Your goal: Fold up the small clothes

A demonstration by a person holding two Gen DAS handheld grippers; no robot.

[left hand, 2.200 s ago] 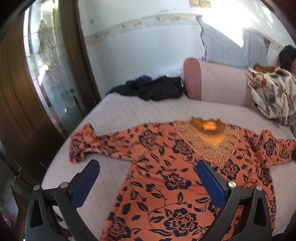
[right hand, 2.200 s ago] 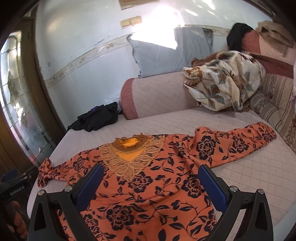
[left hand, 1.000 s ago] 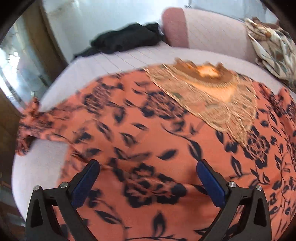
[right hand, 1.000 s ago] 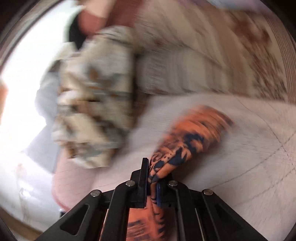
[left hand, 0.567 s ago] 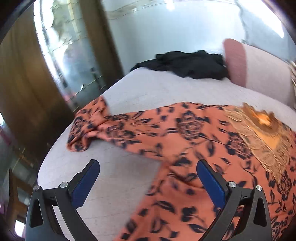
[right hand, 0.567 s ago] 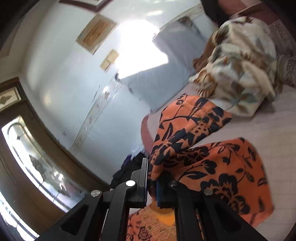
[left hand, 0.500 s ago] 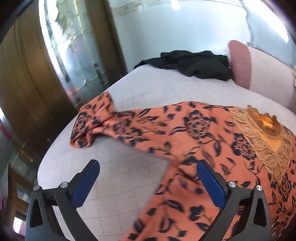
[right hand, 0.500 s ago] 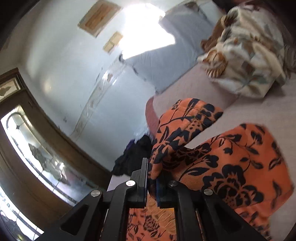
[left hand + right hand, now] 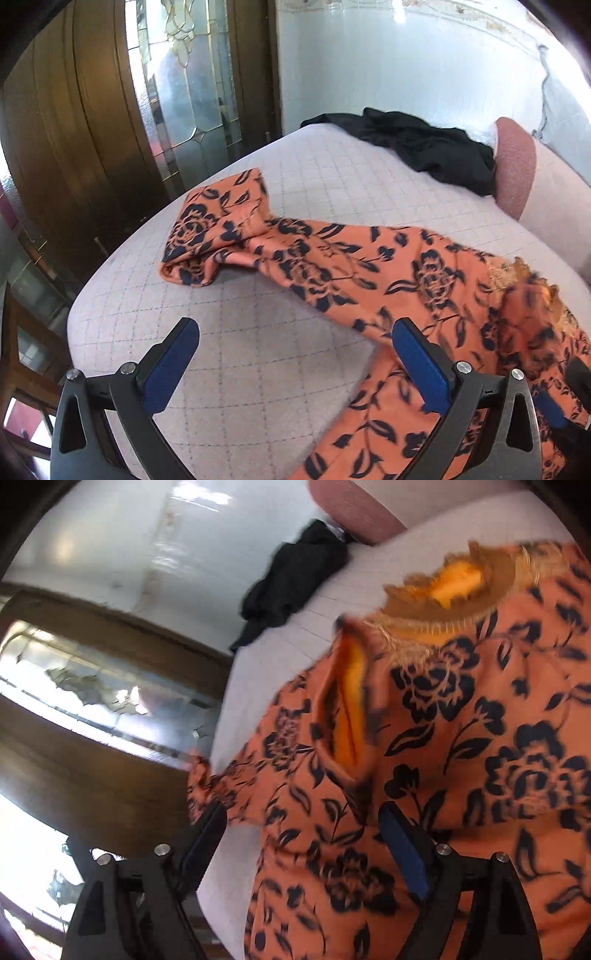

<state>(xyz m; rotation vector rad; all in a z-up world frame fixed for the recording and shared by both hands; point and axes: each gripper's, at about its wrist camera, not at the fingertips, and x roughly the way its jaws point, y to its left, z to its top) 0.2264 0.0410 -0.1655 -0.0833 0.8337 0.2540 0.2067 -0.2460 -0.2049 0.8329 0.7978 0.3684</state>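
Orange floral top (image 9: 369, 266) lies spread on quilted bed (image 9: 258, 350). Bunched left sleeve (image 9: 214, 240) at bed's left edge: may slide off if dragged. Left gripper (image 9: 295, 354) wide open, empty, short of sleeve. Right gripper (image 9: 303, 845) just opened, nothing clamped; released right sleeve (image 9: 351, 709) lies loose over top's chest, may unfold or wrinkle.

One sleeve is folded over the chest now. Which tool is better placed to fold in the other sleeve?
Left, probably. The left tool is open and faces the flat sleeve, with bare bed between. The right tool, just opened, hangs over the shirt's chest.
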